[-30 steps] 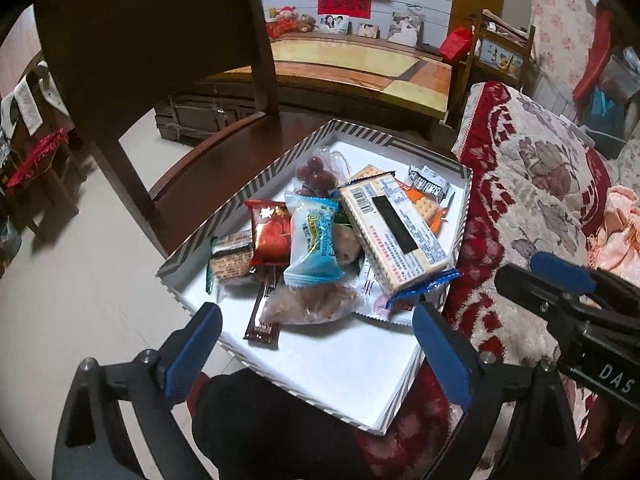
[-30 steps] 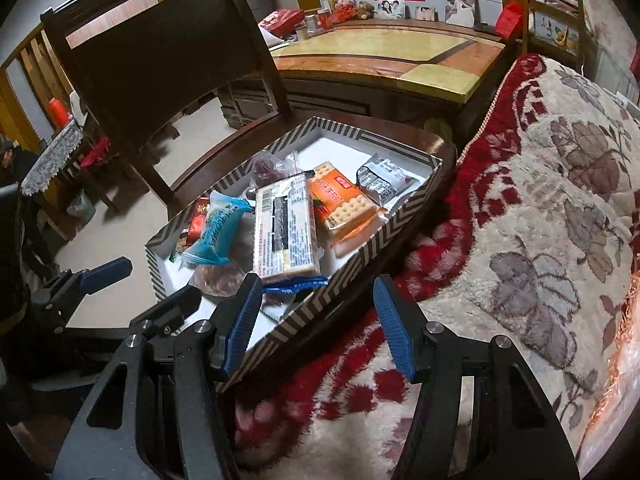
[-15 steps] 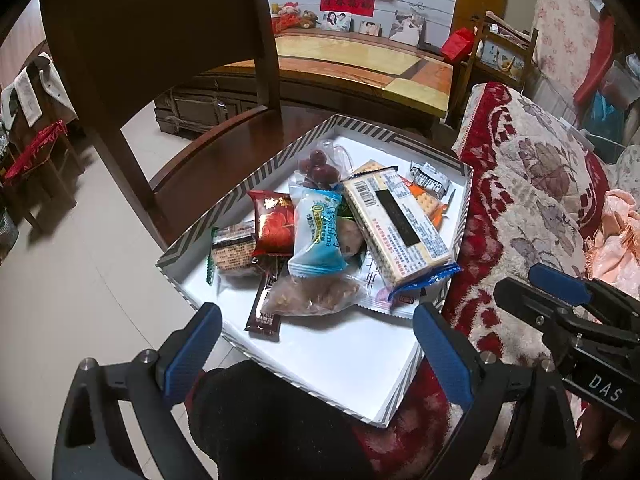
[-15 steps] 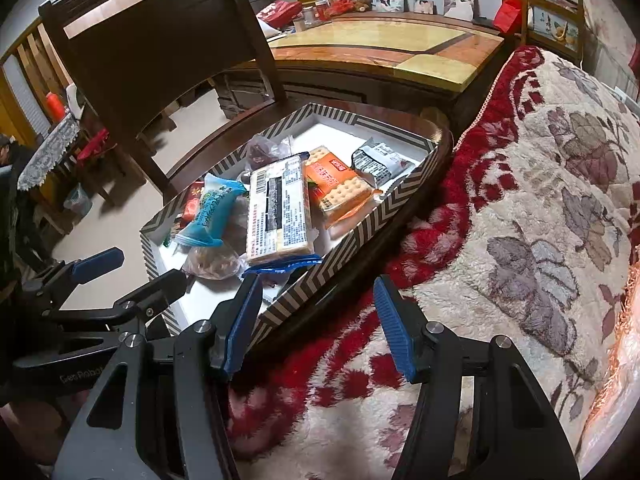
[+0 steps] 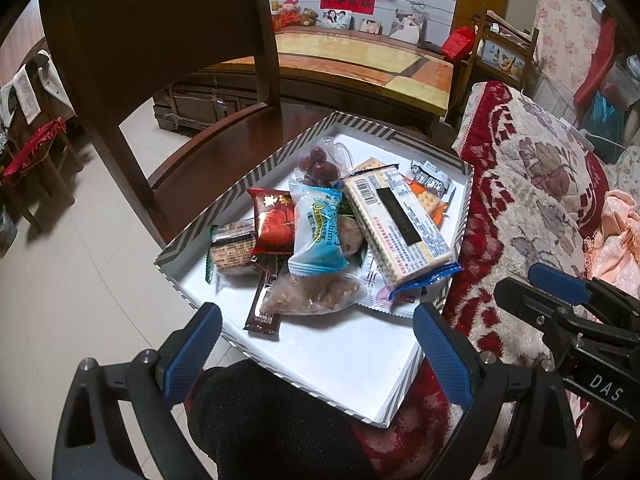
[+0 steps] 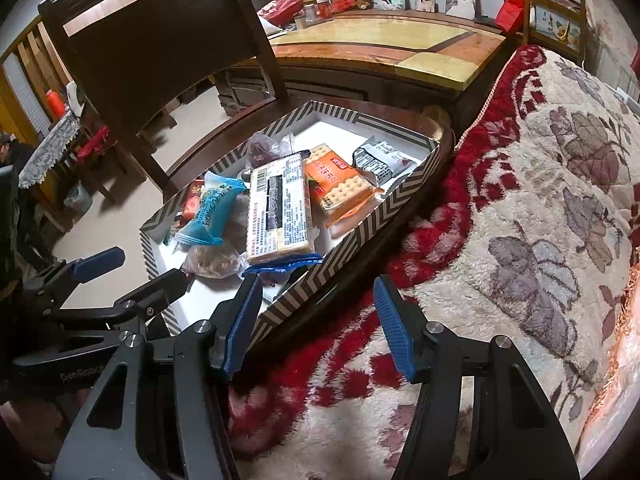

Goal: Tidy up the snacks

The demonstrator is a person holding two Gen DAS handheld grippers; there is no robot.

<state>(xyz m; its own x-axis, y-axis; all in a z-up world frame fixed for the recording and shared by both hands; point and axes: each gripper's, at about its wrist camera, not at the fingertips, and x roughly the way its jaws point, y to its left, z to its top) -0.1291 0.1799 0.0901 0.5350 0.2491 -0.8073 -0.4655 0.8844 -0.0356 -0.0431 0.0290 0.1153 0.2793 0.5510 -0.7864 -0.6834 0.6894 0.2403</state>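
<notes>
A striped-rim white box (image 5: 356, 368) (image 6: 360, 224) sits on a dark wooden chair seat and holds several snacks: a long cracker pack (image 5: 400, 228) (image 6: 278, 208), a light blue packet (image 5: 320, 232) (image 6: 212, 212), a red packet (image 5: 274, 220), an orange cracker pack (image 6: 340, 182), a clear bag of nuts (image 5: 316, 294), and a bag of dark red fruit (image 5: 318, 166). My left gripper (image 5: 316, 352) is open and empty, hovering over the box's near edge. My right gripper (image 6: 316, 324) is open and empty, above the blanket beside the box's right rim.
The chair back (image 5: 160, 28) rises at the left behind the box. A red and cream floral blanket (image 6: 520, 220) covers the sofa on the right. A glossy wooden table (image 5: 360, 56) stands beyond. Tiled floor (image 5: 60, 280) lies to the left.
Both grippers have eased back and up slightly, so the box sits a little farther away in each view. Both stay open and empty. The snacks have not moved.
</notes>
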